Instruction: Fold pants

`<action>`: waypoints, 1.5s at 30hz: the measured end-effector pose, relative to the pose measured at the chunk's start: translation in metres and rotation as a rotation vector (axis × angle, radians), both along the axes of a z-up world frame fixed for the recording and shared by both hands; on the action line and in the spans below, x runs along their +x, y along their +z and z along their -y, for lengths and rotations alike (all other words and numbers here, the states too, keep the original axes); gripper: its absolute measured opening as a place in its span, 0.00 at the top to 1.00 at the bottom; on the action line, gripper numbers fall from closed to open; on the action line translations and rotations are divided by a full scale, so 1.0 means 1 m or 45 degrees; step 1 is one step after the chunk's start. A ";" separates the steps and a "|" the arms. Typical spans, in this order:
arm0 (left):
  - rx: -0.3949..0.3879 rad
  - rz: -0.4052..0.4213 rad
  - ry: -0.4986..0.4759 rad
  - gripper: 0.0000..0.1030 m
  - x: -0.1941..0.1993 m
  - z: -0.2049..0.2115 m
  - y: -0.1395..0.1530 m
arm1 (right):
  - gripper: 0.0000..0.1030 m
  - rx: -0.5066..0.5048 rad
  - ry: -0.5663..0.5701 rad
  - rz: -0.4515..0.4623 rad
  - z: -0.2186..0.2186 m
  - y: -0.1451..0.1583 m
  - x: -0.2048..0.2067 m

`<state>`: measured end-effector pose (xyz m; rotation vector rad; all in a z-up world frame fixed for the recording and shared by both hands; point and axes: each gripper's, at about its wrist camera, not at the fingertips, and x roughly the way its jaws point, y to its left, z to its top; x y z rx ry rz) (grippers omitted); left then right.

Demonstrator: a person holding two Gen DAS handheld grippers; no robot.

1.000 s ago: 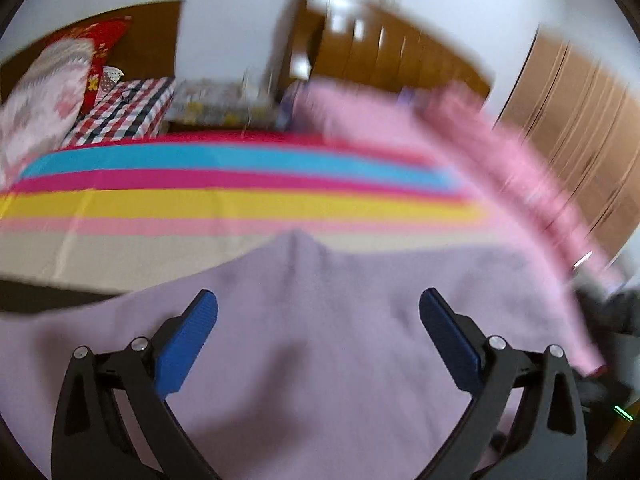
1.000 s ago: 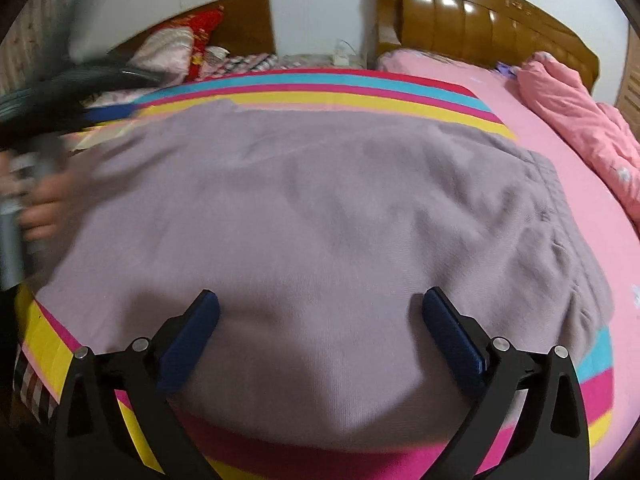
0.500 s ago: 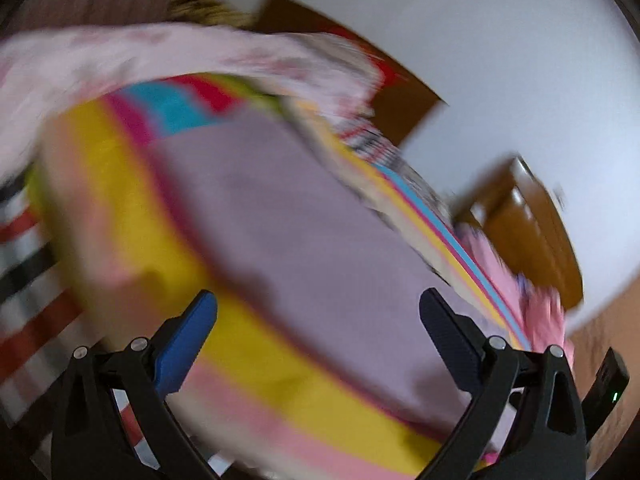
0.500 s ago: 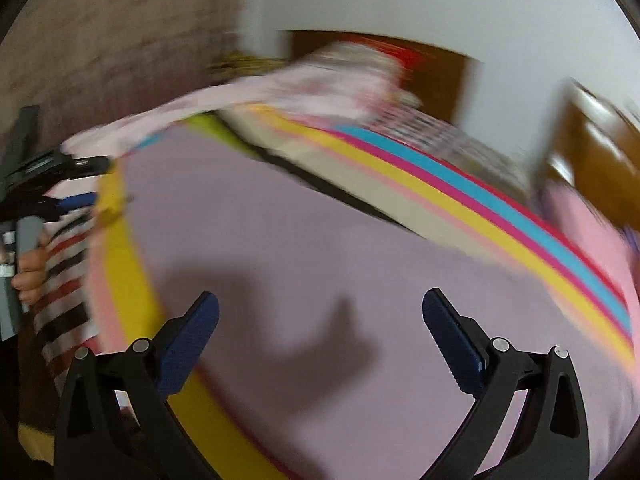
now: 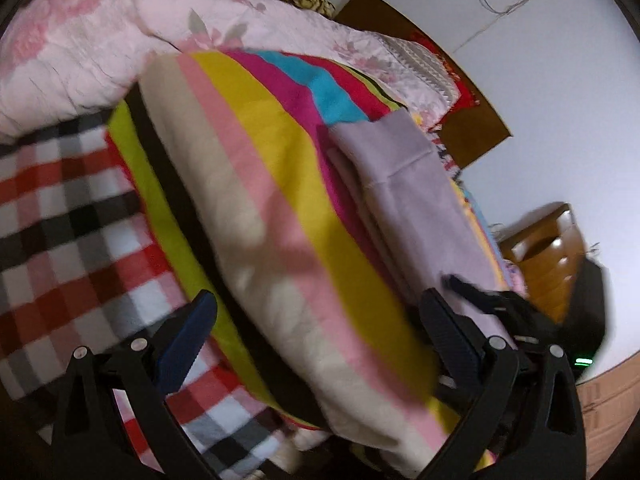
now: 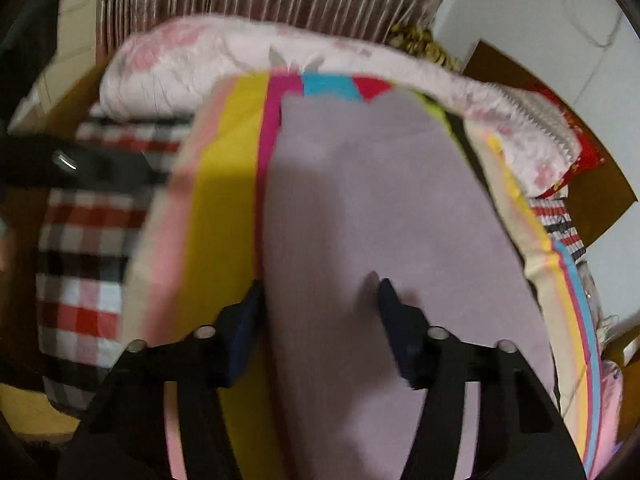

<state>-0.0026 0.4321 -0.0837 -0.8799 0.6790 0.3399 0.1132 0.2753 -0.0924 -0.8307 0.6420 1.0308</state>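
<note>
The pants (image 6: 384, 240) lay flat on the striped blanket (image 6: 224, 208) of the bed, lilac cloth running lengthwise away from the camera, their far hem stopping short of the flowered quilt (image 6: 208, 60) bunched at the head. Their left edge ran along the blanket's magenta stripe, with yellow and pink bands bare beside it. On the right only a narrow strip of blanket showed before the bed's edge.

The right gripper (image 6: 320, 300) hung over the near part of the pants, straddling that left edge. Its fingers had just been closing and stood half spread, cloth between them, the left tip at the edge and the right tip over the fabric. Blur hid whether either pad touched.

The left gripper (image 5: 316, 316) had its fingers spread wide over the blanket's pale and pink bands, with nothing between them. The checked sheet (image 5: 68, 216) lay to its left. In its view the pants (image 5: 416, 200) showed as a thin stack of layers seen edge-on. A dark blurred shape at the right rim covered their near end, and I could not tell what it was.
</note>
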 end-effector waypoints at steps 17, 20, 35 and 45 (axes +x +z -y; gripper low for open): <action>-0.508 0.413 -0.157 0.02 0.107 -0.026 -0.032 | 0.86 0.285 -0.051 -0.161 0.027 0.028 0.023; -0.523 0.468 -0.125 0.04 0.118 -0.035 -0.036 | 0.66 0.278 -0.006 -0.270 0.033 0.029 0.016; -0.462 0.449 -0.051 0.84 0.093 -0.054 -0.050 | 0.32 0.281 -0.592 -0.263 0.179 0.014 0.046; 0.196 0.388 -0.050 0.85 0.114 0.043 0.100 | 0.24 0.354 -0.585 -0.357 0.187 0.006 0.057</action>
